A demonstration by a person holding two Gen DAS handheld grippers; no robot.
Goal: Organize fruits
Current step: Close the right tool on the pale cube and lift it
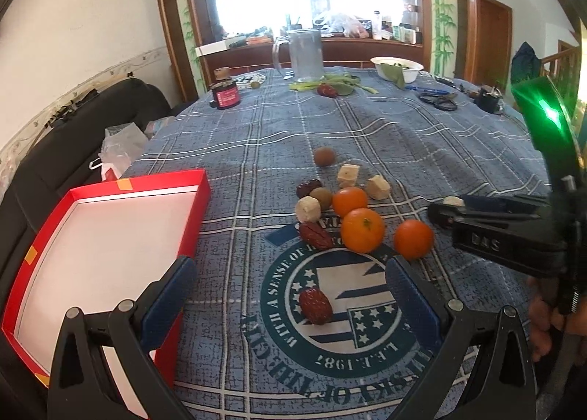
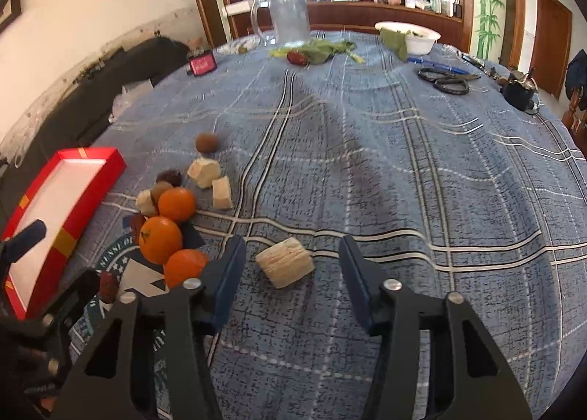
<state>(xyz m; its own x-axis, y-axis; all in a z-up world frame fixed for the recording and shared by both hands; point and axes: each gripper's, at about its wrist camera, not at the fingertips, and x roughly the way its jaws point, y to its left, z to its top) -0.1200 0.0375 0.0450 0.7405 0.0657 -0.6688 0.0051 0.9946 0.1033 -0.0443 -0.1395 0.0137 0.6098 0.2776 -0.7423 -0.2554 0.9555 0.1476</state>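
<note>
A pale cube [image 2: 285, 262] sits on the surface [image 2: 403, 170] between the right gripper [image 2: 291, 265] fingers — apart, not touching it. Oranges [image 2: 160, 239] cluster just left; left gripper [image 1: 290, 284] gapes over a red date [image 1: 315, 306] — red box [image 1: 110, 236] beside.

box [image 1: 110, 236] left of fruit pile [image 1: 352, 214] | both on tablecloth [image 1: 440, 148]

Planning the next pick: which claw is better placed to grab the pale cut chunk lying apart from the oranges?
Right. The right claw already straddles the pale ridged chunk, pads not yet touching it. The left claw is open around a wrinkled red date instead.
</note>
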